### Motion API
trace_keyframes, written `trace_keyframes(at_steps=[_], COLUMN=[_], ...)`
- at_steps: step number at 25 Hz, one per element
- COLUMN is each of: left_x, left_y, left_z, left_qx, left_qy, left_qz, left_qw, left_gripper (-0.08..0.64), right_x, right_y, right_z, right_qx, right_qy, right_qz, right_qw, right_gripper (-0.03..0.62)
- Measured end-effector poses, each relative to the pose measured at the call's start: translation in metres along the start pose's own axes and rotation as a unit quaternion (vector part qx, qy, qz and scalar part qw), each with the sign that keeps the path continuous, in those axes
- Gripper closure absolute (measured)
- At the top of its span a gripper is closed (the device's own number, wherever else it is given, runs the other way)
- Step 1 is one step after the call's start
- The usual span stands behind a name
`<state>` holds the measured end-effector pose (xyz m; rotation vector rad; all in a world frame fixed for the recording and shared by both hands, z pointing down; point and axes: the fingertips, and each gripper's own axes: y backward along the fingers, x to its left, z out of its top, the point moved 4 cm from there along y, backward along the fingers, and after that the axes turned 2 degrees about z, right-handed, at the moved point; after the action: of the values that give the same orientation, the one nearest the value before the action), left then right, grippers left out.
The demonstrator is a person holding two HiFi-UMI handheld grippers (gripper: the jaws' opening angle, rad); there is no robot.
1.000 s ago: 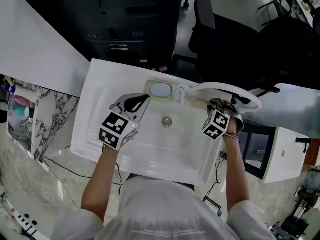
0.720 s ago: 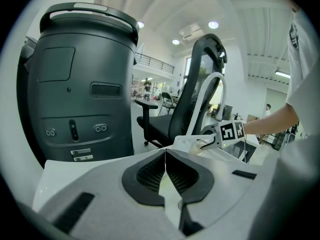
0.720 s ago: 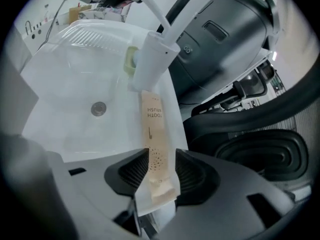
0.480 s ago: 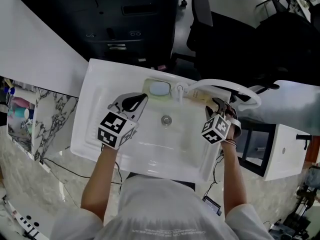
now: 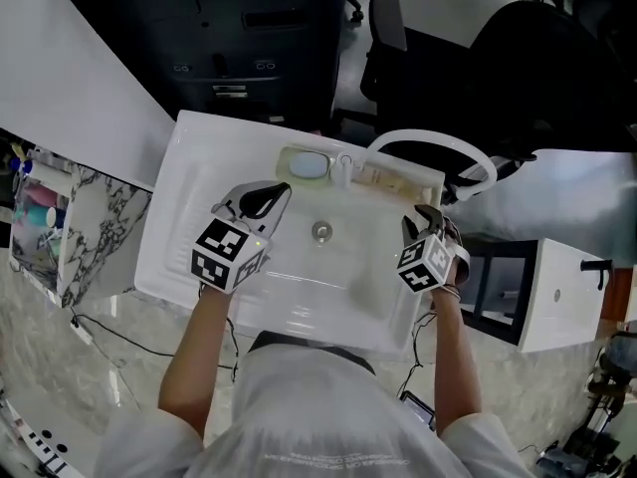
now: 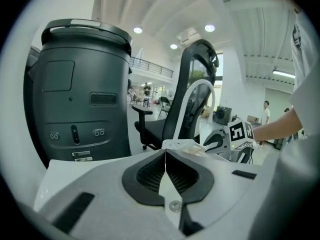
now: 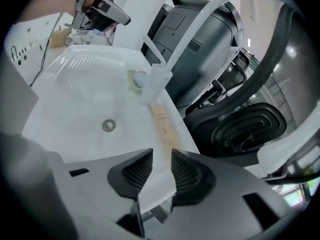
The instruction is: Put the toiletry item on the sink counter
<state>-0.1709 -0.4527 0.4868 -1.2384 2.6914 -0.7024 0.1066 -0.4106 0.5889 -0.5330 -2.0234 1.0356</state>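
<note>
The toiletry item, a flat tan packet (image 5: 395,179) (image 7: 163,126), lies on the sink's (image 5: 189,227) back rim, just right of the faucet (image 5: 345,170). My right gripper (image 5: 423,217) (image 7: 161,156) hovers near the basin's right side, short of the packet. It is open; its jaws have just been closing, with nothing between them. My left gripper (image 5: 261,202) (image 6: 165,156) is shut and empty, and hangs over the left part of the basin. The right gripper (image 6: 227,141) also shows in the left gripper view.
A soap dish with blue soap (image 5: 309,165) sits left of the faucet, and the drain (image 5: 321,231) is mid-basin. A white curved hoop (image 5: 428,142) arches behind the sink. A black office chair (image 5: 383,28) and a dark grey machine (image 5: 249,28) stand beyond. A white cabinet (image 5: 557,297) stands to the right.
My right gripper has drawn back from the back rim, where the packet stays lying. The left gripper has shifted slightly toward the person.
</note>
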Motion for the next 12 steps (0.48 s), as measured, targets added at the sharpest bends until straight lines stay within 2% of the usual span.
trace_keyframes(at_steps=[4, 6, 9, 12], left_x=[-0.028, -0.045, -0.072, -0.103], left_y=[0.019, 0.03, 0.044, 0.059], left_z=[-0.002, 0.001, 0.009, 0.017], left_qx=[-0.008, -0.015, -0.028, -0.044], left_qy=[0.005, -0.001, -0.012, -0.028], left_qz=[0.001, 0.0, -0.001, -0.009], left_qw=[1.0, 0.9999, 0.9995, 0.9986], left_gripper=[0.549, 0.549, 0.549, 0.549], right_x=[0.007, 0.014, 0.023, 0.027], right_y=[0.032, 0.051, 0.087, 0.127], right_z=[-0.013, -0.021, -0.034, -0.041], right_qx=[-0.01, -0.022, -0.051, -0.095], right_qy=[-0.013, -0.034, -0.081, -0.131], right_qz=[-0.017, -0.016, -0.016, -0.038], right_qw=[1.0, 0.999, 0.995, 0.986], right_gripper=[0.545, 0.585, 0.594, 0.595])
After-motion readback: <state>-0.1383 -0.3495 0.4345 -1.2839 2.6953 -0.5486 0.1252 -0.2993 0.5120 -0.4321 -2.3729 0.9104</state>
